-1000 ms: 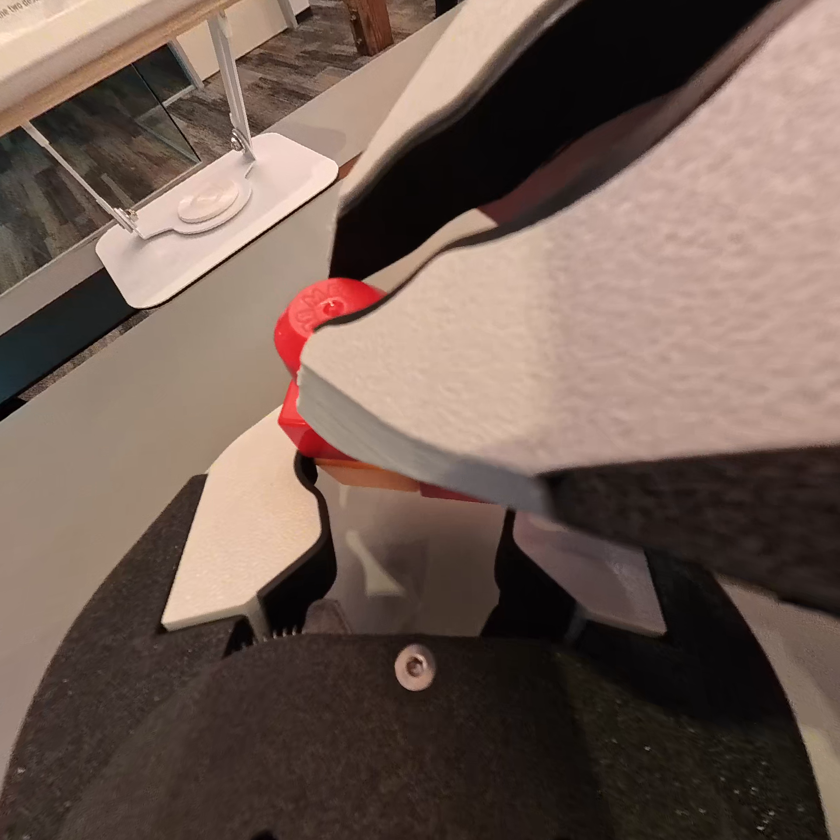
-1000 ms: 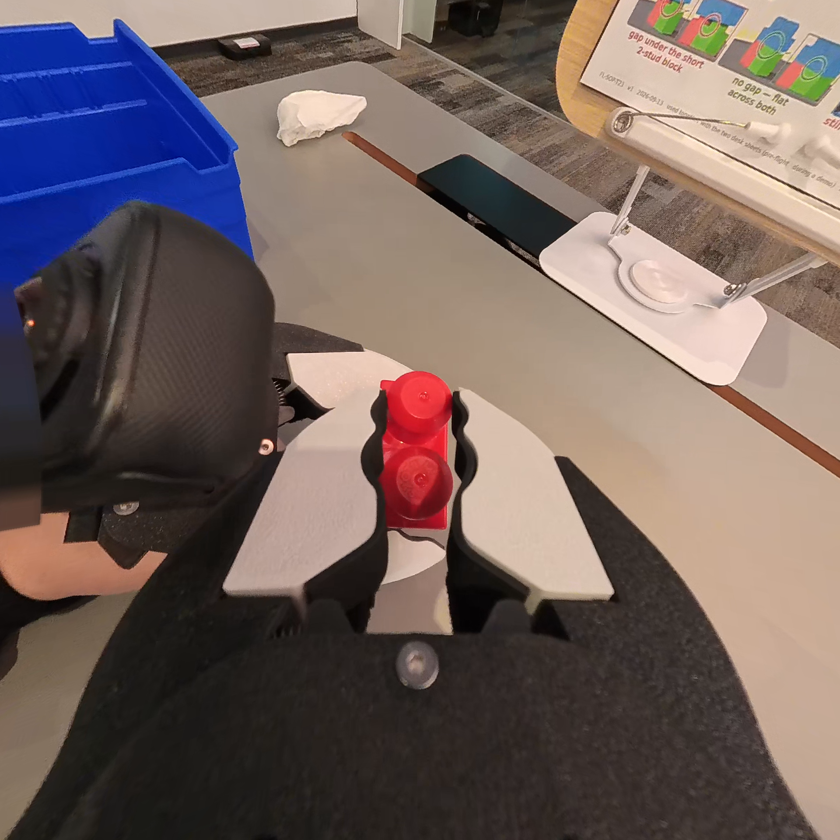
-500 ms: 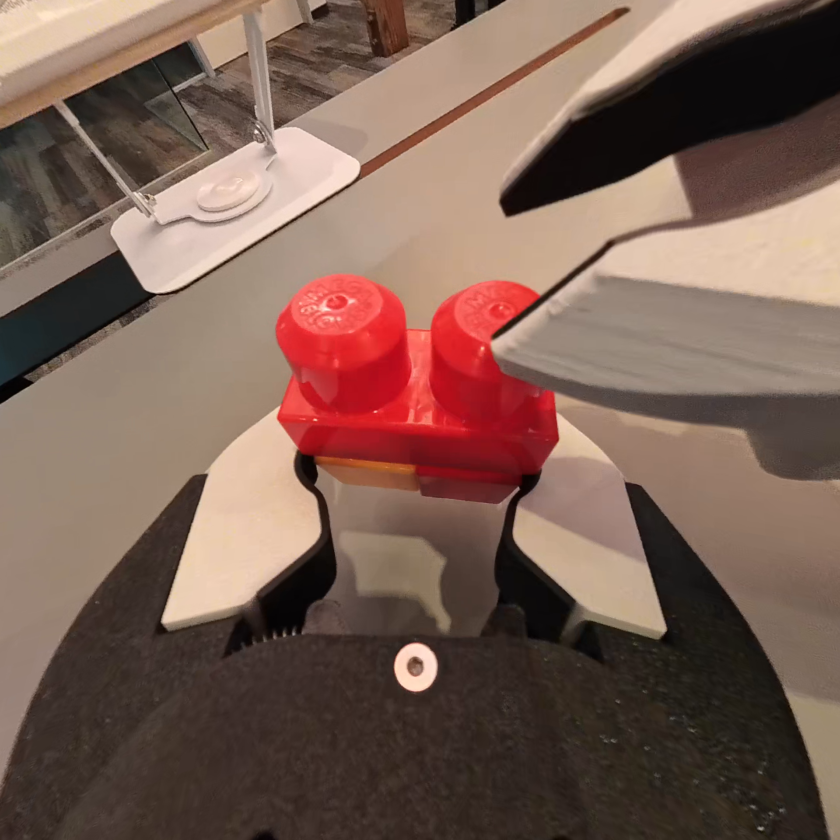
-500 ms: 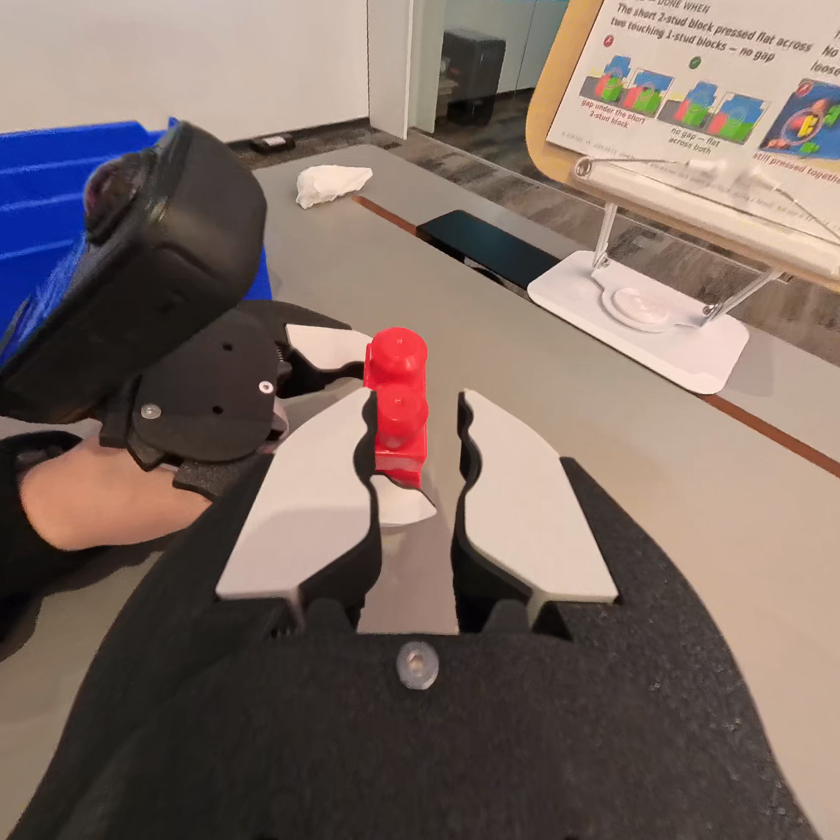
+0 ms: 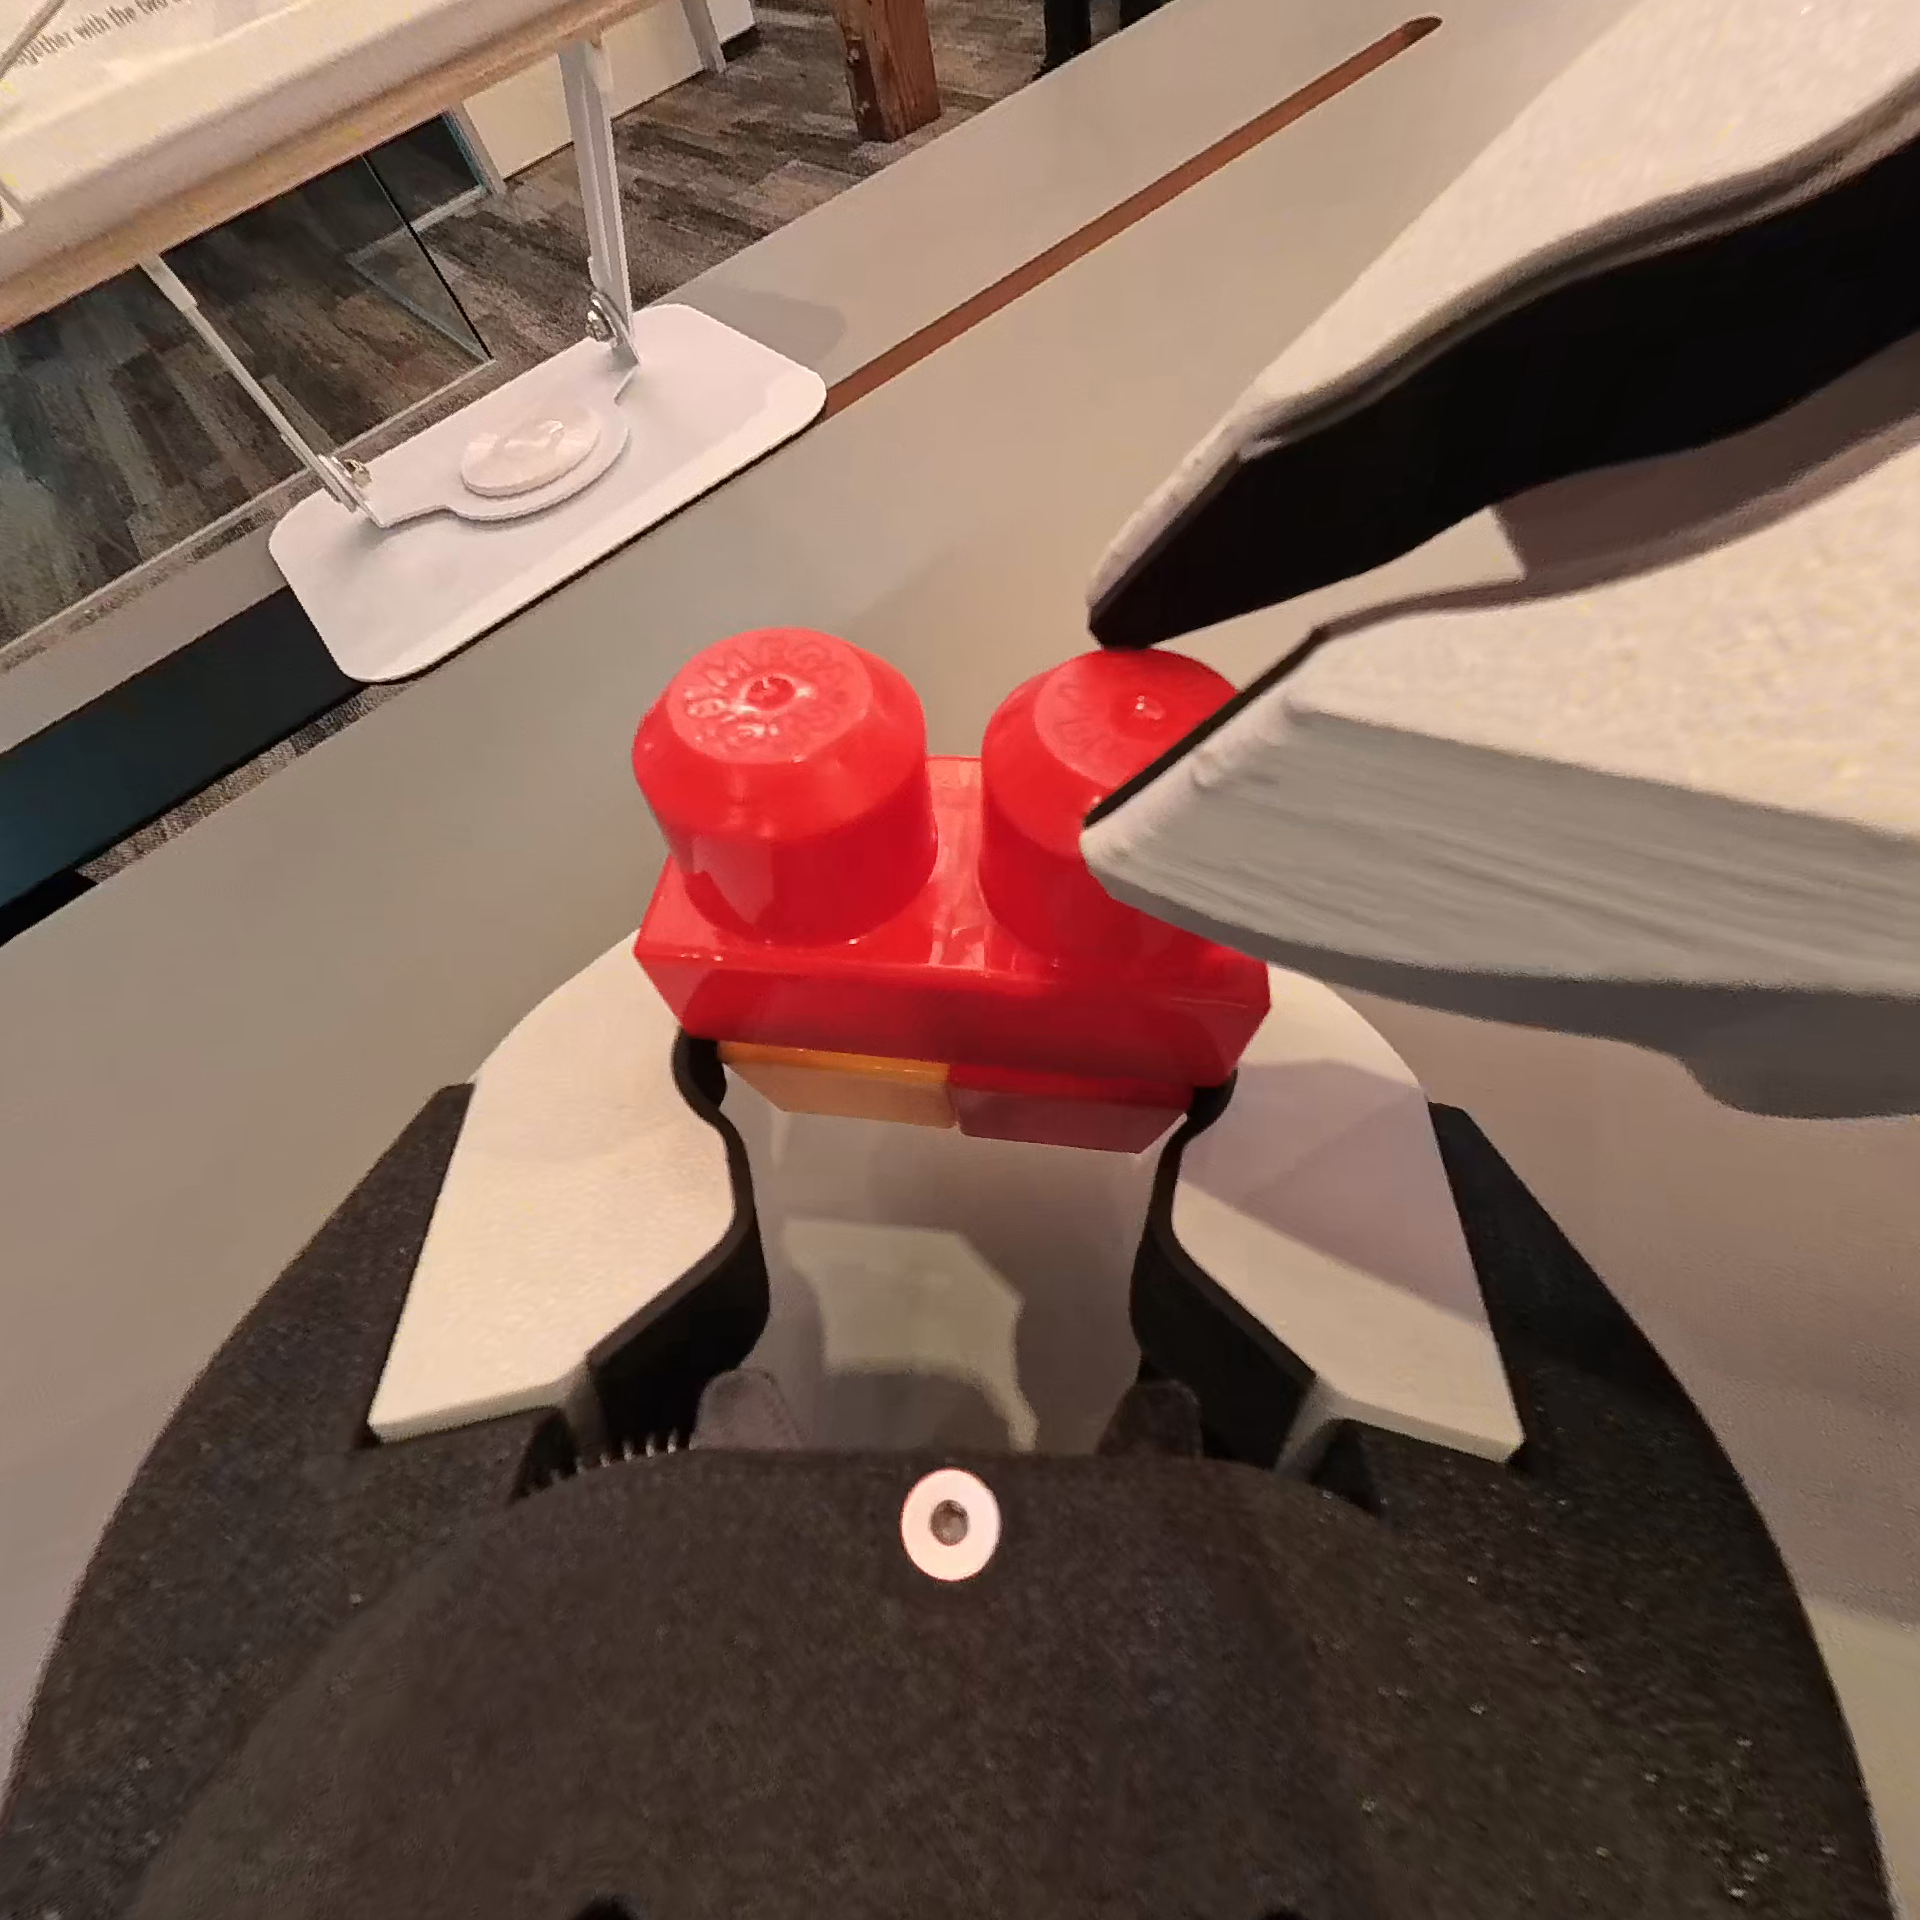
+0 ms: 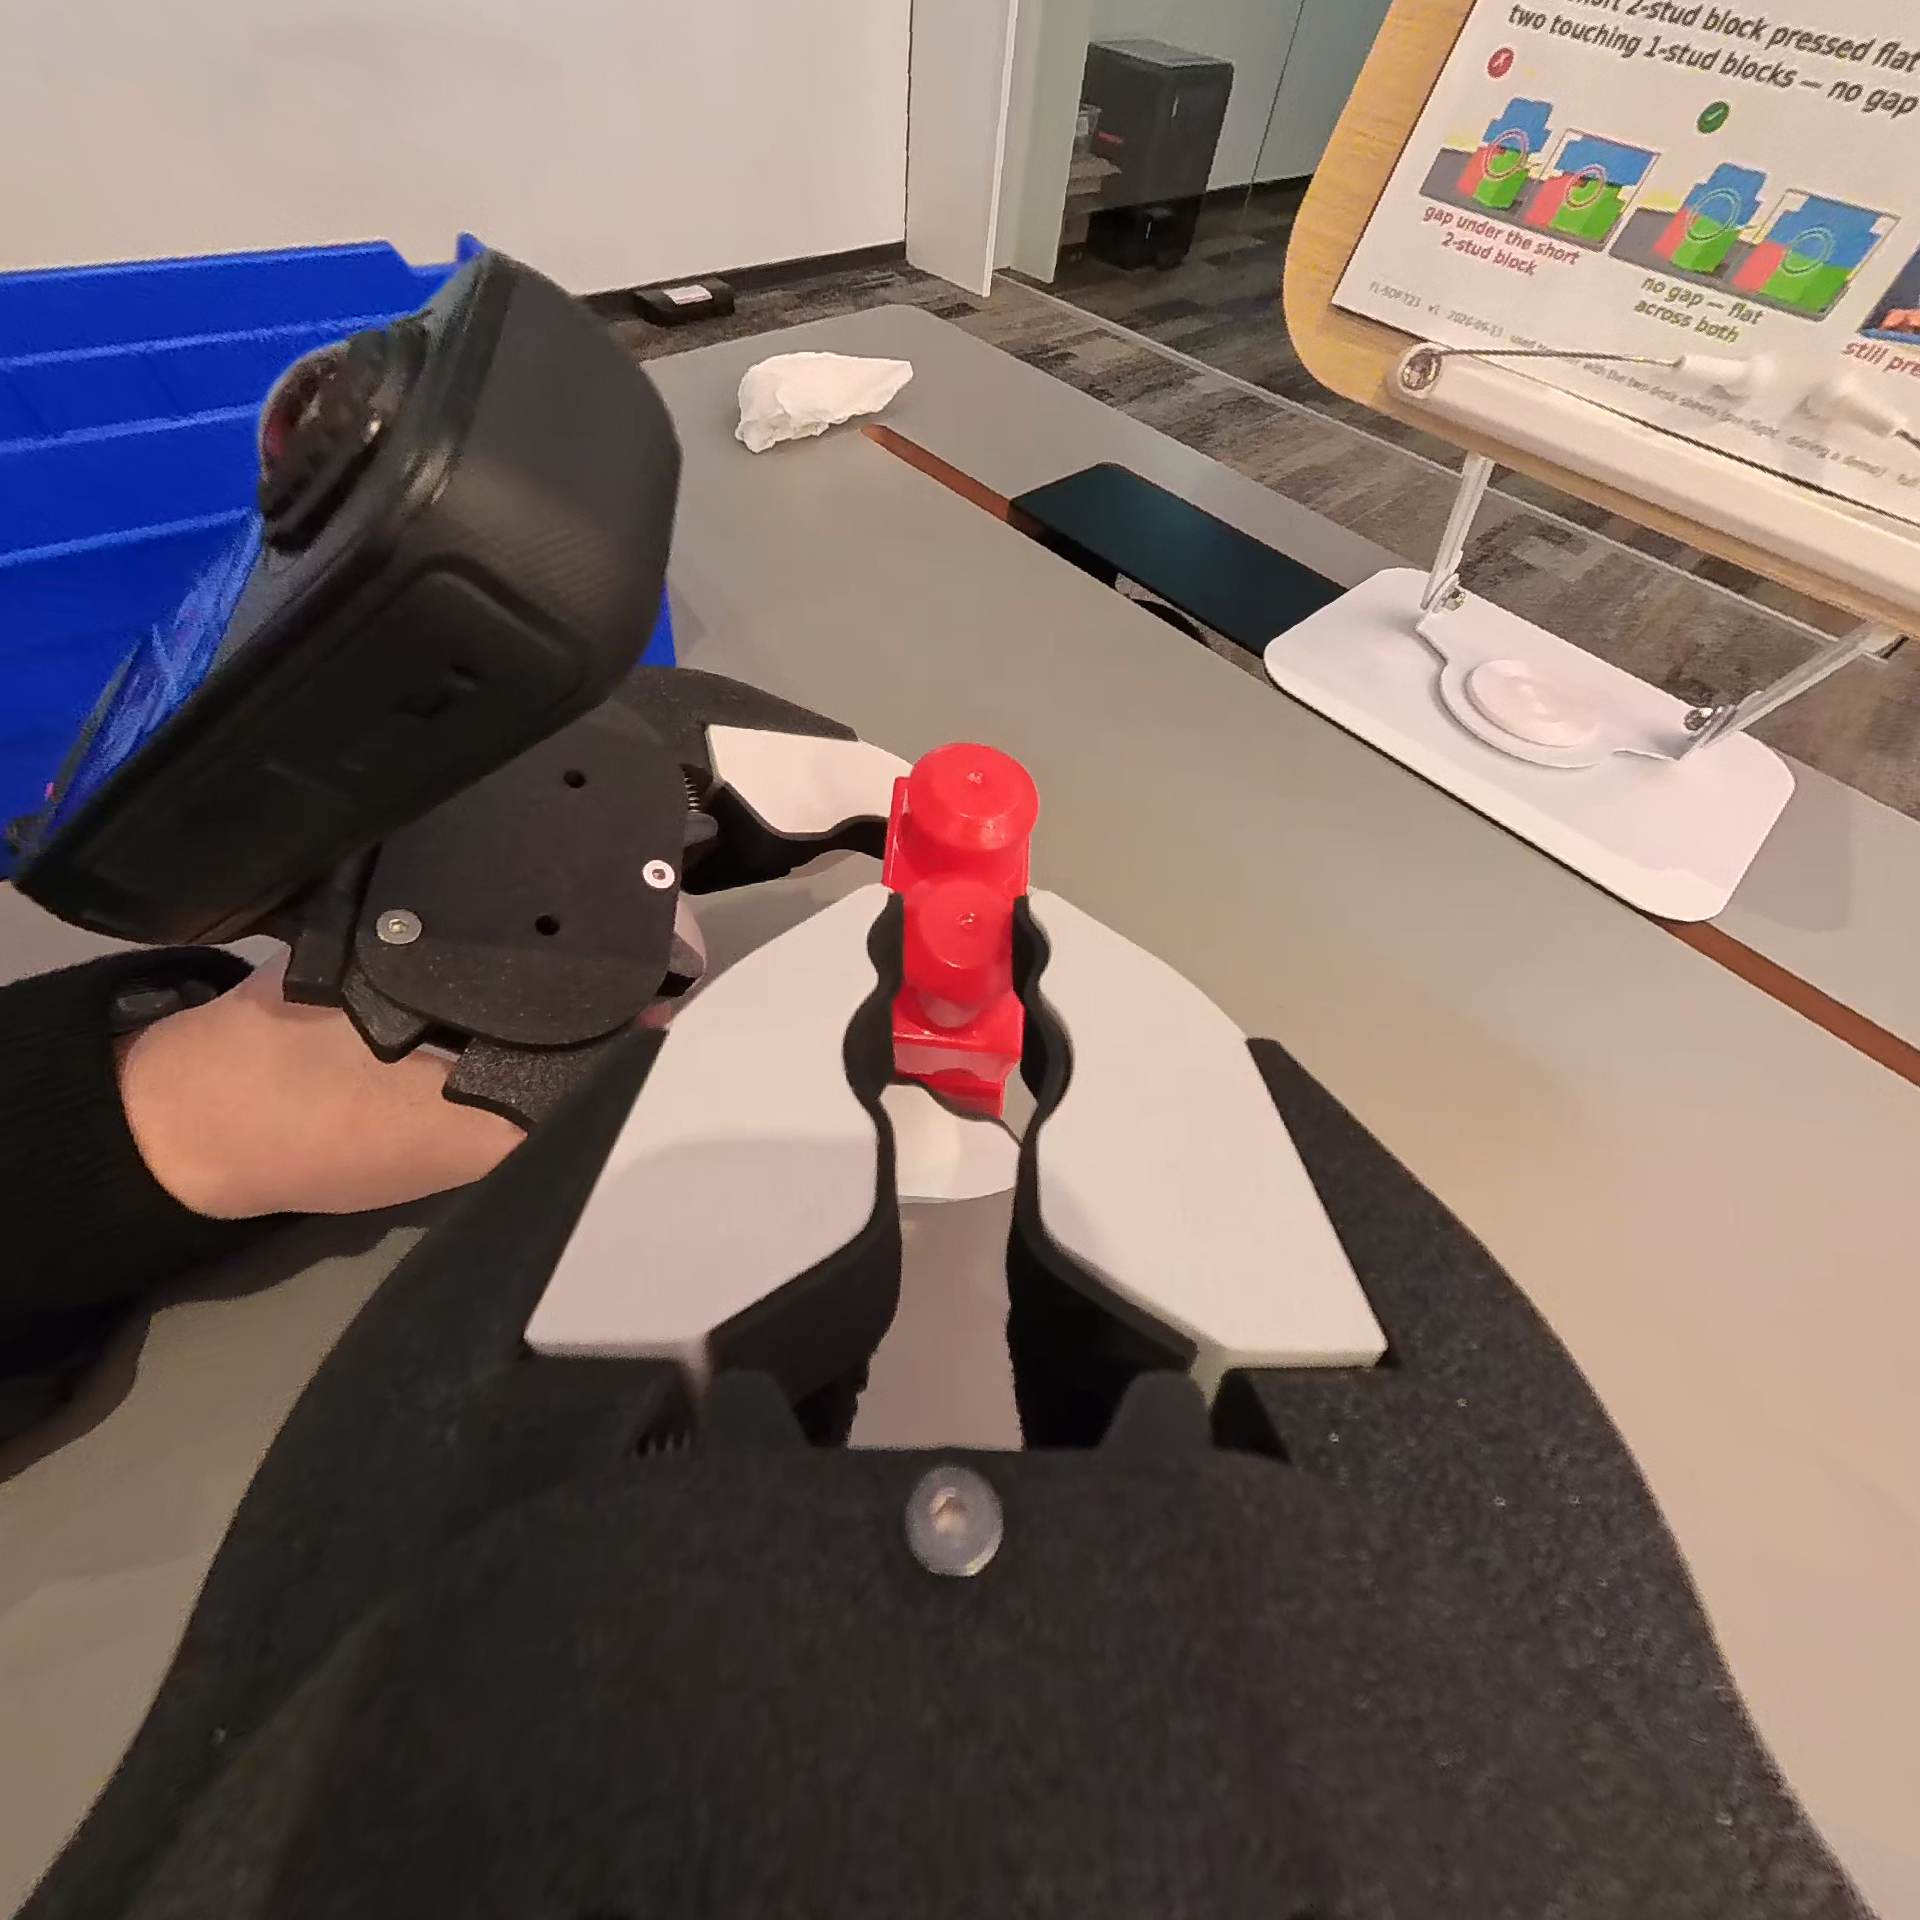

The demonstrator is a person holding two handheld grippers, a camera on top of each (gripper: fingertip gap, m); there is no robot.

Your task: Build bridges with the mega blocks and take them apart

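A red two-stud block (image 5: 790, 790) sits on top of an orange block (image 5: 831, 1081) and a dark red block (image 5: 1049, 1112) that stand side by side. My left gripper (image 5: 951, 1081) is shut on the two lower blocks and holds the stack just above the grey table. My right gripper (image 5: 1091, 722) reaches in from the right. In the right wrist view its jaws (image 6: 961, 925) close on the sides of the red block (image 6: 961, 800) at its near stud. The lower blocks are mostly hidden there.
A blue bin (image 6: 125, 416) stands at the left behind the left gripper. A crumpled white tissue (image 6: 821, 395) and a flat black object (image 6: 1174, 551) lie farther back. An instruction board on a white stand (image 6: 1538, 727) is at the right, also seen in the left wrist view (image 5: 540, 488).
My right gripper drew back from over the red block and opened slightly, then narrowed again onto the block's near stud. My left gripper kept its hold on the lower blocks.
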